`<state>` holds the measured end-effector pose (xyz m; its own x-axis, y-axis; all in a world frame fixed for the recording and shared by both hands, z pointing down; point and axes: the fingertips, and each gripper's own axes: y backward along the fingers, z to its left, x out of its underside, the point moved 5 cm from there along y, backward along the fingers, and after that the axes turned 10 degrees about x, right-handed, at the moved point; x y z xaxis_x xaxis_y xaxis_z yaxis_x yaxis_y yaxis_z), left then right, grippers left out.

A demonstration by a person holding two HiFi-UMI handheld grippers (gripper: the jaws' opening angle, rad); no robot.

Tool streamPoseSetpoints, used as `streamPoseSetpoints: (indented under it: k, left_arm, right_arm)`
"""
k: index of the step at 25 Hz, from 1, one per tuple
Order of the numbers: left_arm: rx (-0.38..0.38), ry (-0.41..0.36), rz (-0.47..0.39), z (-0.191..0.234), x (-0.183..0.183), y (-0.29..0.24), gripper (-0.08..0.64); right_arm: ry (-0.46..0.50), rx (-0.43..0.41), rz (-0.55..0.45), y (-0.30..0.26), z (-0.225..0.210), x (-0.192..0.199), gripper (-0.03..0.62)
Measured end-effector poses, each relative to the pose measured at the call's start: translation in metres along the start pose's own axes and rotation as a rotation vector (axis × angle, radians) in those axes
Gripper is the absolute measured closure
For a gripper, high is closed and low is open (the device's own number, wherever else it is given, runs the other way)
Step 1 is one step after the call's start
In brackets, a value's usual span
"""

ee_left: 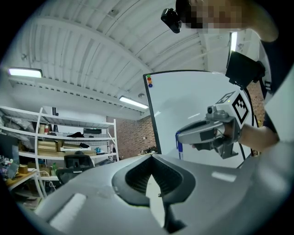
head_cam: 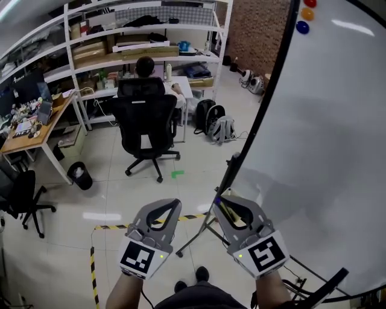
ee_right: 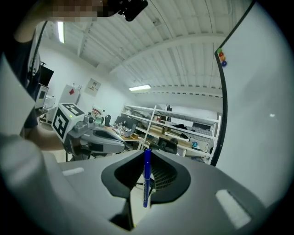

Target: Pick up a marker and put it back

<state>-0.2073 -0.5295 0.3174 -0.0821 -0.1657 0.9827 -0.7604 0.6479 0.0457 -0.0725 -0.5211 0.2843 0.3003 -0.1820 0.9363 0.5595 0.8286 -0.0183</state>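
Note:
A blue marker (ee_right: 146, 176) stands upright between the jaws of my right gripper (ee_right: 147, 153), which is shut on it. In the head view the right gripper (head_cam: 219, 198) is held up beside the whiteboard (head_cam: 325, 151), and the marker (head_cam: 218, 203) shows at its tips. My left gripper (head_cam: 175, 203) hangs level to its left, shut with nothing in it. In the left gripper view its tips (ee_left: 150, 156) meet, and the right gripper (ee_left: 183, 136) carries the marker (ee_left: 178, 143) in front of the whiteboard (ee_left: 193, 103). The left gripper (ee_right: 120, 146) shows at the left of the right gripper view.
Coloured magnets (head_cam: 306, 15) sit at the whiteboard's top corner. A black office chair (head_cam: 145, 121) with a seated person stands ahead by white shelves (head_cam: 139, 42). A desk (head_cam: 30, 130), a bin (head_cam: 79, 174) and backpacks (head_cam: 217, 124) lie around. Striped tape (head_cam: 93, 265) marks the floor.

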Motion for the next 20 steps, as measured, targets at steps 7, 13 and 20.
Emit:
streamPoseSetpoints:
  k: [7, 13, 20]
  left_arm:
    - [-0.037, -0.029, -0.019, -0.014, -0.013, 0.032, 0.555]
    - [-0.041, -0.024, -0.029, -0.024, -0.032, 0.045, 0.555]
    - [-0.039, -0.027, -0.007, -0.053, -0.040, 0.042, 0.555]
  right_arm:
    - [-0.034, 0.006, -0.004, 0.024, 0.018, 0.003, 0.549]
    - [-0.063, 0.016, 0.018, 0.041, 0.028, 0.001, 0.549]
    - [-0.100, 0.028, 0.003, 0.062, 0.023, 0.005, 0.549]
